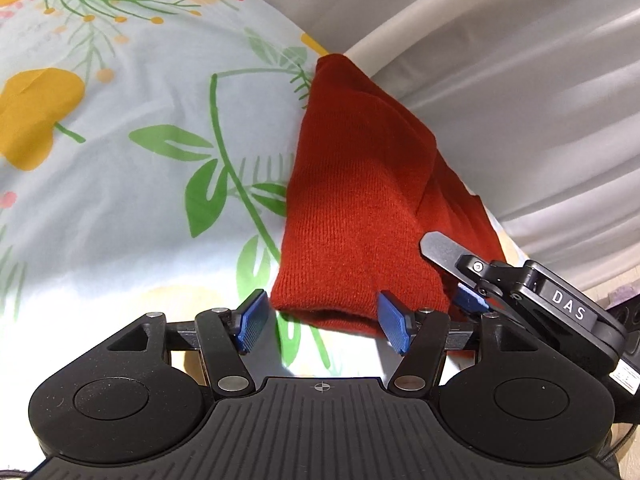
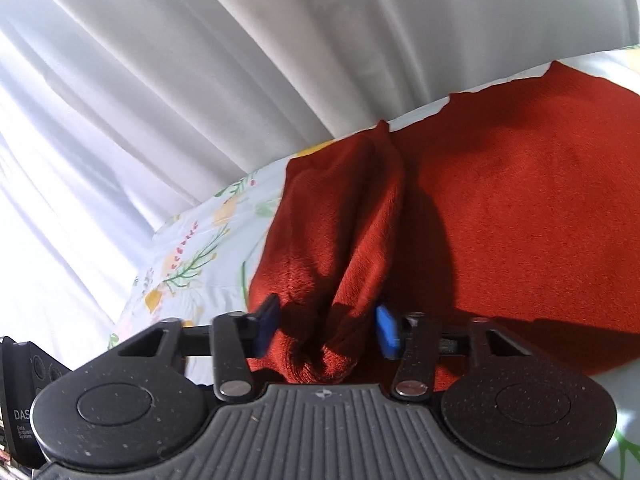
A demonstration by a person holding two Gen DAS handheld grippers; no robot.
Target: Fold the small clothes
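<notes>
A rust-red knitted garment [image 1: 360, 184] lies on a floral bedsheet [image 1: 120, 160], near the bed's edge. In the left wrist view its ribbed end lies between the blue pads [image 1: 252, 320] of my left gripper [image 1: 323, 324]. The jaws stand open and the left pad is just clear of the cloth. In the right wrist view the garment's body [image 2: 520, 200] spreads to the right. A bunched sleeve [image 2: 340, 248] rises between the pads of my right gripper [image 2: 328, 332], which is shut on its cuff. The right gripper [image 1: 472, 280] also shows at the garment's right edge in the left wrist view.
White curtains [image 2: 180, 80] hang close behind the bed's edge. The floral sheet [image 2: 192, 248] stretches away to the left of the garment. A corner of the left gripper's body [image 2: 20, 408] shows at the lower left of the right wrist view.
</notes>
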